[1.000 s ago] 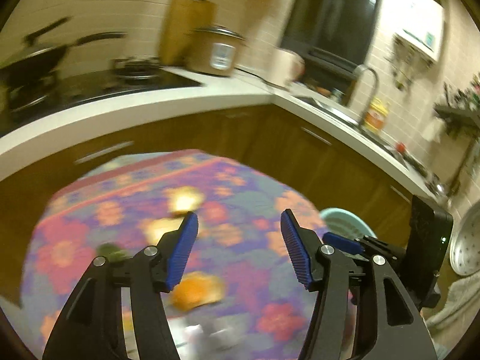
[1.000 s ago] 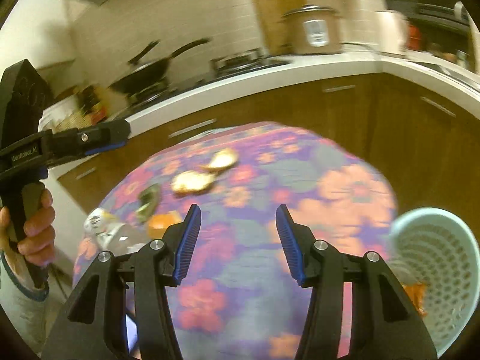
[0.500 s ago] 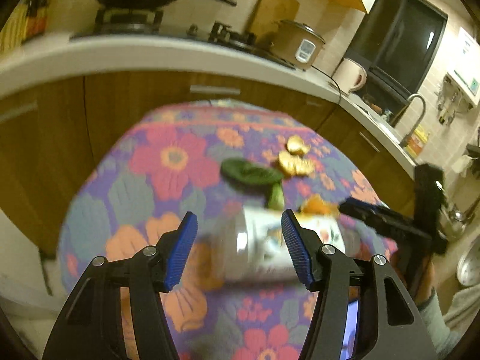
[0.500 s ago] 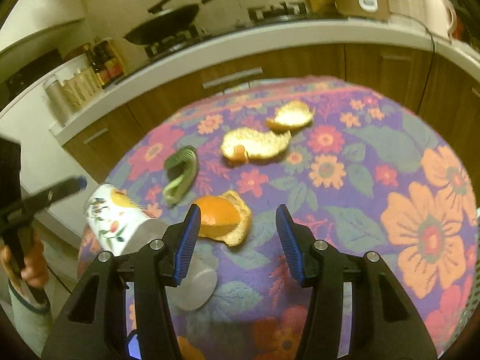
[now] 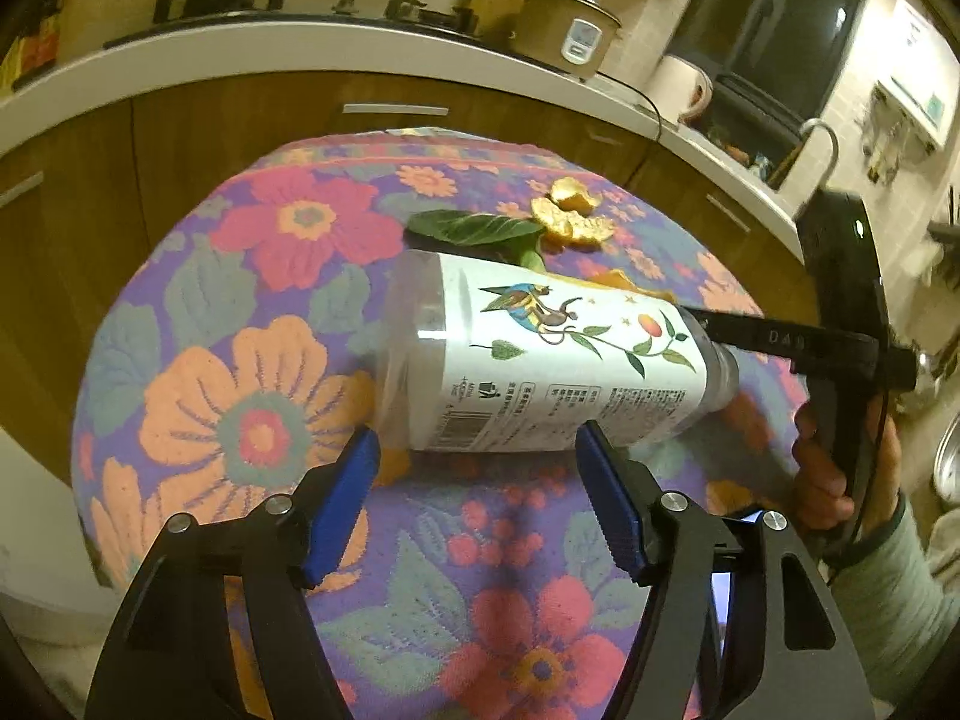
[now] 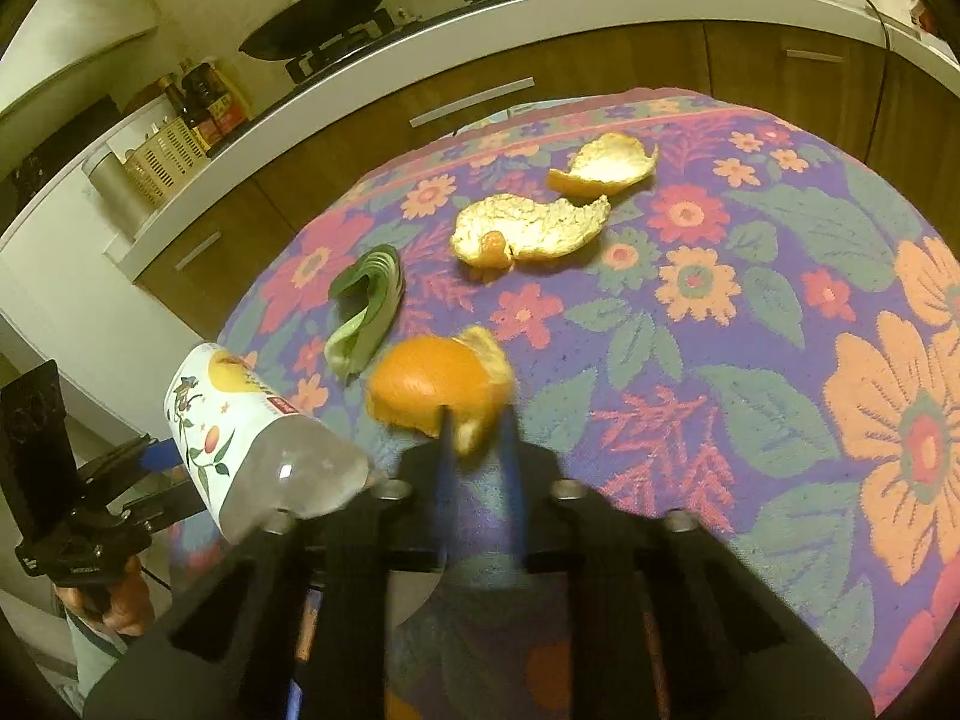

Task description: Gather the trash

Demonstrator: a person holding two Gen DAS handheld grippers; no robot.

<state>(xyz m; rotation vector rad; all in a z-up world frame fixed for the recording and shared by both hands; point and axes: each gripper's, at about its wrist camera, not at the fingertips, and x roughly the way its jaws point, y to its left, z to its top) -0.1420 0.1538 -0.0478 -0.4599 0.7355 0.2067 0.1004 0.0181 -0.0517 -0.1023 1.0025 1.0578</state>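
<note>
The left tongs [image 5: 477, 495] are standing wide, the jaws having just been opening further; the blue pads [image 5: 339, 504] are flanking the near side of a plastic bottle [image 5: 558, 360] without pressing on it. The bottle is lying on its side on the floral tabletop [image 5: 240, 312], its white label showing a bird and a fruiting branch, its neck end pointing right.

The right tongs [image 6: 474, 438] have just been closing and are now pinched together on the near edge of an orange peel [image 6: 438, 387], which is blurred in the right wrist view. The peel is sitting just right of the bottle's clear shoulder [image 6: 312, 474]. In the left wrist view, the right tongs are reaching in from the right behind the bottle's neck, with a hand [image 5: 834, 480] and a grey-green sleeve [image 5: 894, 576] on the grip.

Just beyond the held peel a folded green leaf [image 6: 369, 306] is lying. Farther back two more peel pieces are resting pith up: a larger one [image 6: 528, 228] and a smaller curled one [image 6: 606, 165], close together though contact cannot be determined.

Beyond the tabletop, a white counter over brown cabinets [image 6: 492, 84] is carrying a dark wok [image 6: 324, 30] on a gas hob. A rice cooker [image 5: 567, 30] is standing farther right.
</note>
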